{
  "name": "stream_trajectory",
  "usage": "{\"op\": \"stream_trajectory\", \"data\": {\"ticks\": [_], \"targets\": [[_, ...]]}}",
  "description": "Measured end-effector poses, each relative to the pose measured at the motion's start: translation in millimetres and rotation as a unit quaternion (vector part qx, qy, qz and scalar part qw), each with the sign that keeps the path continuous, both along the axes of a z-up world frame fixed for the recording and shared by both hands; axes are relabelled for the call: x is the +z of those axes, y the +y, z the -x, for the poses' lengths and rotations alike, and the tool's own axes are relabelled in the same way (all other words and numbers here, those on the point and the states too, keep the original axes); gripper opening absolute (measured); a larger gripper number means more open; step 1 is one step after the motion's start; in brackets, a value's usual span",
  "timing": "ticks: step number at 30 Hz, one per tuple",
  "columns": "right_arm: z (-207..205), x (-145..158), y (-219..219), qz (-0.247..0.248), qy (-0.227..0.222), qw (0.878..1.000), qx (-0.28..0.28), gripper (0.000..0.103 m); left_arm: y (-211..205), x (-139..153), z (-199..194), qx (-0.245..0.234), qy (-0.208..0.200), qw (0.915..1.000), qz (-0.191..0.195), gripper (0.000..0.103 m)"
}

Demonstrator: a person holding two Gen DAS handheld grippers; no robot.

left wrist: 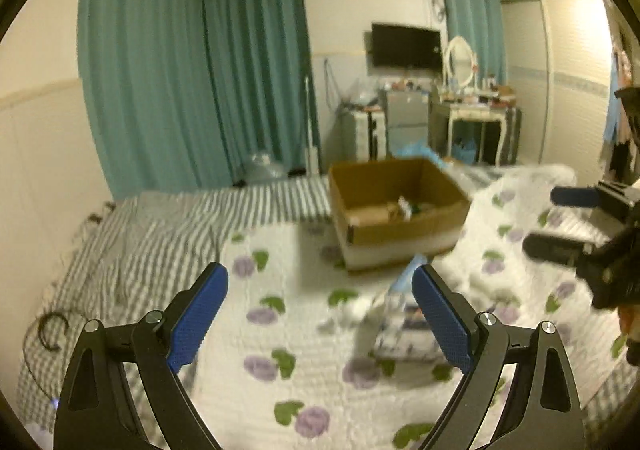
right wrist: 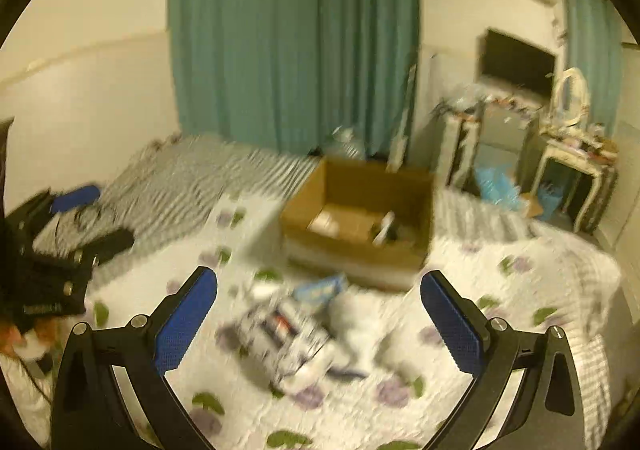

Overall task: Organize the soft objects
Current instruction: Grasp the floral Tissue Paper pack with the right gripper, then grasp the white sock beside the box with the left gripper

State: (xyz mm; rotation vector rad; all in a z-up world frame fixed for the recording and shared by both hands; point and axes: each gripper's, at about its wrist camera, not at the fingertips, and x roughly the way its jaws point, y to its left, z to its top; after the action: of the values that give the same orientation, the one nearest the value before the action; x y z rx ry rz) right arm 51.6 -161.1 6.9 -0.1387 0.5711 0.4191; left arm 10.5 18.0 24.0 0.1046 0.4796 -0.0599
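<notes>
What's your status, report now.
Left gripper open, empty. Right gripper open, empty. Soft items lie on quilt, short of box. Frames blurred. Nothing seen blocking.

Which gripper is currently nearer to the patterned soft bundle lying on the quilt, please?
Probably the right gripper: the bundle lies almost between its open fingers. For the left gripper, the bundle sits off by its right finger. Motion blur limits certainty.
</notes>
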Motion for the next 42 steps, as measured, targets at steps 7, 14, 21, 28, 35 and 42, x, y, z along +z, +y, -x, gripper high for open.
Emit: {"op": "stream_trajectory", "data": {"ticks": [7, 14, 21, 28, 35, 42], "targets": [[-31, -100, 30, 0.055, 0.051, 0.996, 0.044, 0.102, -9, -70, -12, 0.03, 0.044, 0.9985, -0.016, 0.095], [-52, -149, 41, 0.078, 0.073, 0.989, 0.099, 0.102, -5, -120, -36, 0.019, 0.123, 0.9922, -0.005, 0.095], [-68, -170, 53, 0.113, 0.066, 0.985, 0.11, 0.102, 13, -142, -51, 0.04, 0.167, 0.985, 0.02, 0.095], [-77, -181, 57, 0.118, 0.088, 0.983, 0.109, 0.103, 12, -143, -46, 0.048, 0.155, 0.9865, 0.02, 0.095], [-74, -183, 58, 0.113, 0.093, 0.985, 0.093, 0.091, 3, -134, -33, 0.048, 0.132, 0.99, 0.004, 0.095], [-50, -151, 37, 0.035, 0.07, 0.993, 0.09, 0.082, 2, -106, -26, 0.054, 0.103, 0.993, 0.019, 0.095]]}}
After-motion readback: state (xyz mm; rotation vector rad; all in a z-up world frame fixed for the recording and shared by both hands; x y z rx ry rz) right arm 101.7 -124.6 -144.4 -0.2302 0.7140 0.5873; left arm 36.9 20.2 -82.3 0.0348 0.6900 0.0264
